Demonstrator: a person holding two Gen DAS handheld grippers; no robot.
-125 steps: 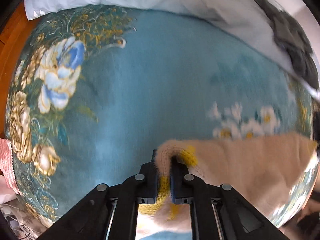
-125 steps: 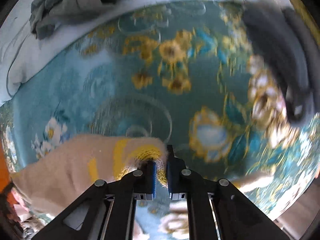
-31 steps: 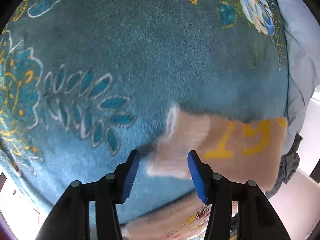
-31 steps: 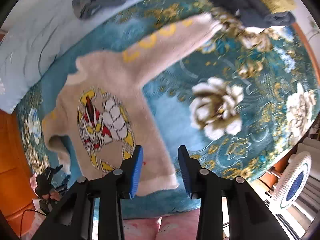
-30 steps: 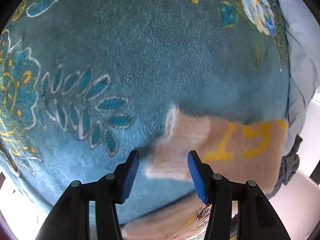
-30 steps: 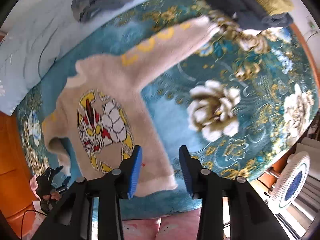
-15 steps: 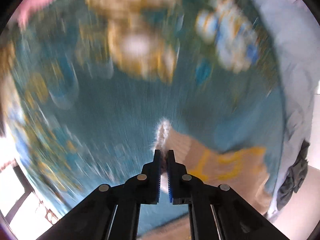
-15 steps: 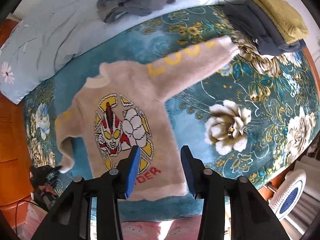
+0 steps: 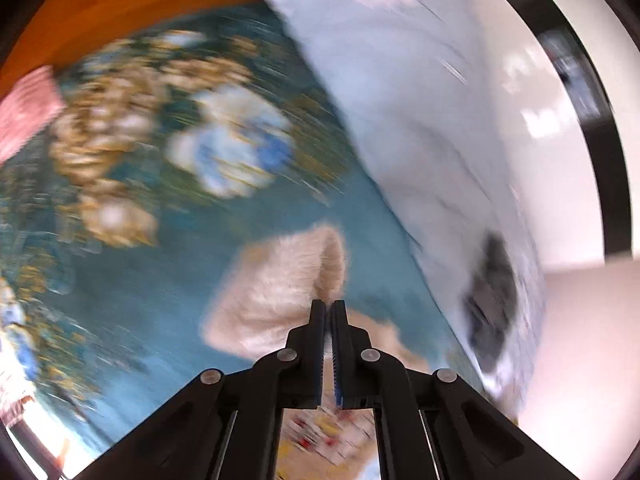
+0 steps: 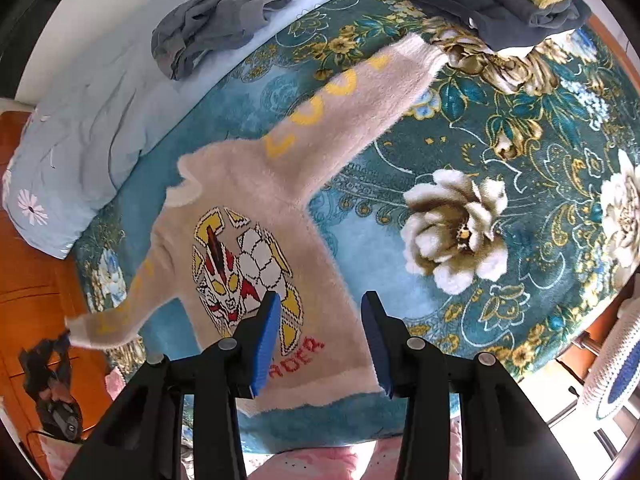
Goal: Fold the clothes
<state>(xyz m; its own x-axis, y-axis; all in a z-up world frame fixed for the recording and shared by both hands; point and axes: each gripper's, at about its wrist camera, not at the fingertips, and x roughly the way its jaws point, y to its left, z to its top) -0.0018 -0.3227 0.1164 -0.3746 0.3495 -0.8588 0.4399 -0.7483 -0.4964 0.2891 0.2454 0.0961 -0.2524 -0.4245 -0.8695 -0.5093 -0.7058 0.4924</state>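
Observation:
A beige fuzzy sweater (image 10: 256, 208) with a robot graphic lies face up on the teal floral blanket (image 10: 500, 128). Its right sleeve (image 10: 360, 92) with yellow letters stretches toward the far right. My left gripper (image 9: 329, 312) is shut on the cuff of the left sleeve (image 9: 276, 280) and holds it lifted off the blanket; the view is blurred. That gripper and sleeve end also show in the right wrist view (image 10: 76, 328). My right gripper (image 10: 318, 320) is open and empty, high above the sweater's hem.
A crumpled grey garment (image 10: 216, 16) lies on the pale blue pillow (image 10: 80, 128) at the back. A dark folded garment (image 10: 500, 12) with a mustard one on top sits far right. A white fan (image 10: 616, 368) stands off the bed at right.
My left gripper closed on the left sleeve cuff and has lifted and swung it, the view now blurred. My right gripper stayed open and shifted slightly above the sweater.

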